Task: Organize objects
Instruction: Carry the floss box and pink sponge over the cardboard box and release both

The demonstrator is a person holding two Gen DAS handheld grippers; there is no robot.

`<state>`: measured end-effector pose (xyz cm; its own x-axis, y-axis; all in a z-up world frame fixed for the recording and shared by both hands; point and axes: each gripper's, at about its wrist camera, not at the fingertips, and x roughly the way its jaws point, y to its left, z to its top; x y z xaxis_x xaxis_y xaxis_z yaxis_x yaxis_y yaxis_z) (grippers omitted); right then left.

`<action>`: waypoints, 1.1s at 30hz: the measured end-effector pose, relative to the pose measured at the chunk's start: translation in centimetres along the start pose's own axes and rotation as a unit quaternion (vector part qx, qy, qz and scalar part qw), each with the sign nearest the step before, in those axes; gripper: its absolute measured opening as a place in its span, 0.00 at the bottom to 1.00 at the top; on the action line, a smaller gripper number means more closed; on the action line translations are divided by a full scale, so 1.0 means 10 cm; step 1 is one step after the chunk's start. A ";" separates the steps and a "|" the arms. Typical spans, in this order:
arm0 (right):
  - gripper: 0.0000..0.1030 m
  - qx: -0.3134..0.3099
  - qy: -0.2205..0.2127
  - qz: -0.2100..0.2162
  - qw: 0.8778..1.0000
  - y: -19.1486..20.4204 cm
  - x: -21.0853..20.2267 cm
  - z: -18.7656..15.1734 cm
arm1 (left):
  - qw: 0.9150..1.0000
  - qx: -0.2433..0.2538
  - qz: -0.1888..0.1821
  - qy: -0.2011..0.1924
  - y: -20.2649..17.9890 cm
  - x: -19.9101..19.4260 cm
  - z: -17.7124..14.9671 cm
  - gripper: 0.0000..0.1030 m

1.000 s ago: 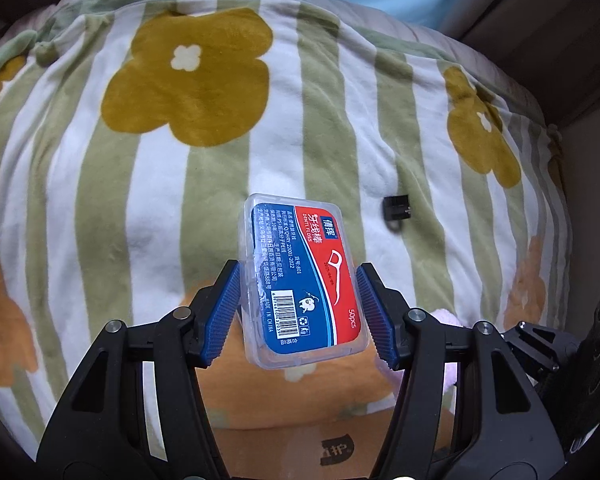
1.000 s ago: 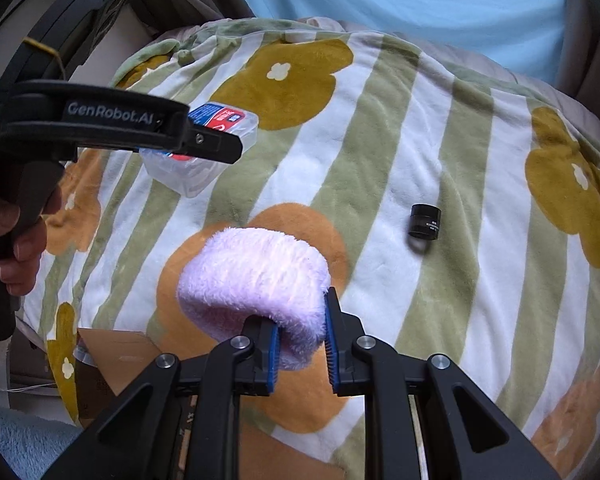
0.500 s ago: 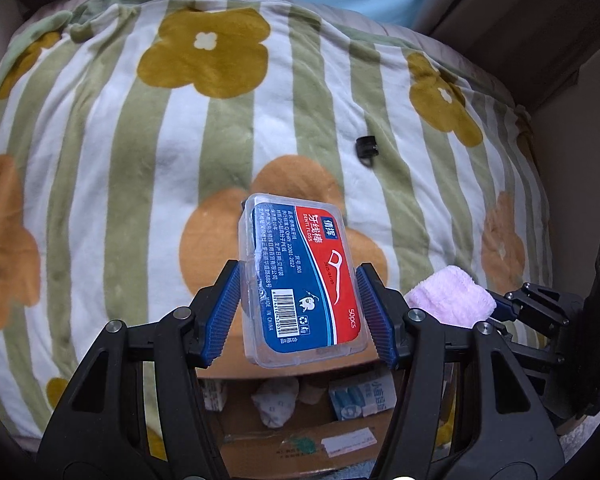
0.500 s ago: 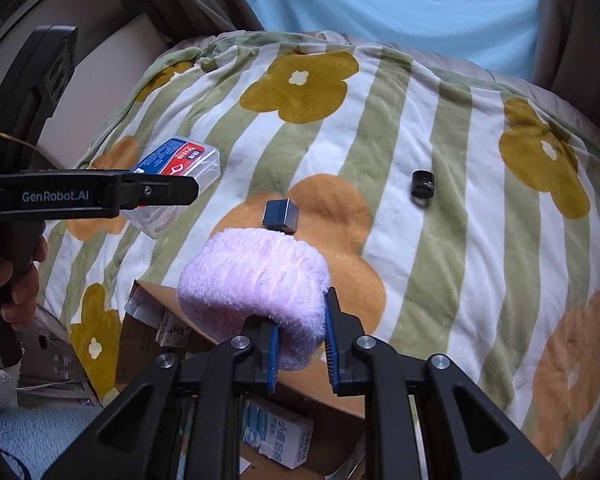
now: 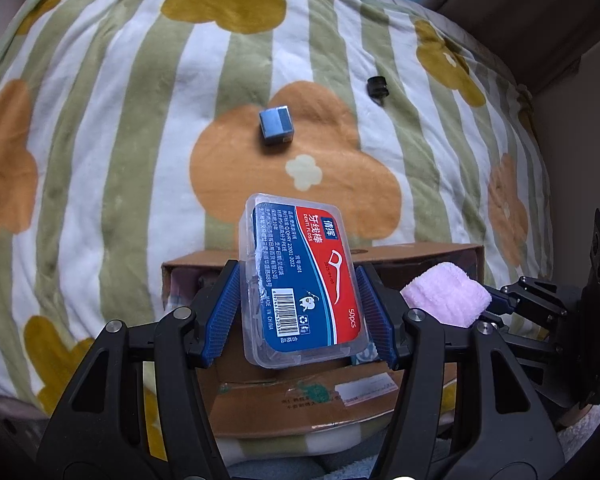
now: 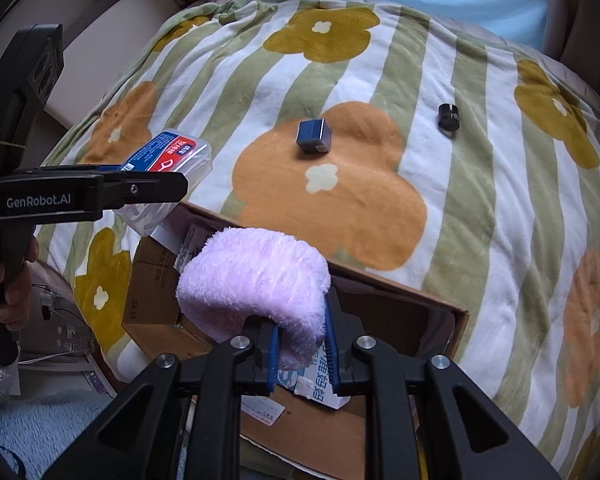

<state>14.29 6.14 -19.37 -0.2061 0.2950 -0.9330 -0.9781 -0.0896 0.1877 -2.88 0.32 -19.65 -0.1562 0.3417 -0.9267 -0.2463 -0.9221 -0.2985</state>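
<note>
My left gripper (image 5: 298, 316) is shut on a clear dental floss box (image 5: 302, 284) with a blue and red label, held above an open cardboard box (image 5: 284, 400). The same floss box (image 6: 168, 176) shows at the left of the right wrist view. My right gripper (image 6: 300, 354) is shut on a fluffy pink cloth roll (image 6: 256, 280), also over the cardboard box (image 6: 396, 312). The pink cloth roll (image 5: 446, 298) appears at the right in the left wrist view. A small blue cube (image 5: 276, 125) and a small black cap (image 5: 377, 86) lie on the blanket beyond.
A striped, flowered blanket (image 6: 480, 184) covers the bed behind the box. The cardboard box holds a white and blue packet (image 6: 320, 384) and other small cartons. A hand (image 6: 10, 280) grips the left tool's handle. A light blue towel (image 6: 40, 432) lies at the lower left.
Both grippers have drawn back from over the blanket towards its near edge, each with its object. The cardboard box and the blue cube have come into view.
</note>
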 end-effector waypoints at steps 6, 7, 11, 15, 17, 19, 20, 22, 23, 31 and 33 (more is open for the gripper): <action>0.17 0.002 0.036 -0.005 0.999 0.03 0.20 -0.22 | 1.000 0.001 -0.005 0.016 0.03 0.18 -0.24 0.54; 0.17 0.001 0.040 -0.008 0.999 0.03 0.23 -0.25 | 1.000 0.002 -0.006 0.018 0.04 0.21 -0.28 0.54; 0.17 -0.001 0.054 -0.014 0.998 0.02 0.31 -0.29 | 1.000 0.006 -0.003 0.029 0.05 0.30 -0.40 0.54; 0.17 -0.003 0.060 -0.020 0.998 0.01 0.35 -0.26 | 0.999 -0.001 -0.004 0.035 0.10 0.35 -0.45 0.54; 0.17 -0.011 0.072 -0.022 0.997 0.03 0.39 -0.23 | 0.999 -0.004 0.000 0.037 0.12 0.38 -0.46 0.56; 0.27 -0.007 0.095 -0.027 0.995 0.02 0.47 -0.20 | 0.999 -0.002 0.006 0.040 0.14 0.41 -0.47 0.81; 0.44 -0.004 0.103 -0.031 0.994 0.02 0.50 -0.21 | 0.999 0.001 0.013 0.043 0.15 0.42 -0.48 0.99; 0.70 0.006 0.105 -0.032 0.994 -0.02 0.52 -0.22 | 0.999 0.011 0.019 0.047 0.16 0.43 -0.51 1.00; 0.72 0.014 0.100 -0.027 0.995 -0.03 0.50 -0.23 | 0.998 0.015 0.024 0.049 0.17 0.43 -0.53 1.00; 0.72 0.035 0.103 -0.028 0.994 -0.08 0.43 -0.29 | 0.998 0.009 0.024 0.051 0.27 0.35 -0.59 1.00; 0.72 0.039 0.097 -0.028 0.994 -0.07 0.40 -0.29 | 0.998 0.009 0.023 0.049 0.28 0.32 -0.59 1.00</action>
<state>14.20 4.65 -24.16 -0.1492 0.1075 -0.9830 -0.9887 -0.0027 0.1498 1.56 -2.22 -24.83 -0.0735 0.2788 -0.9575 -0.2591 -0.9325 -0.2516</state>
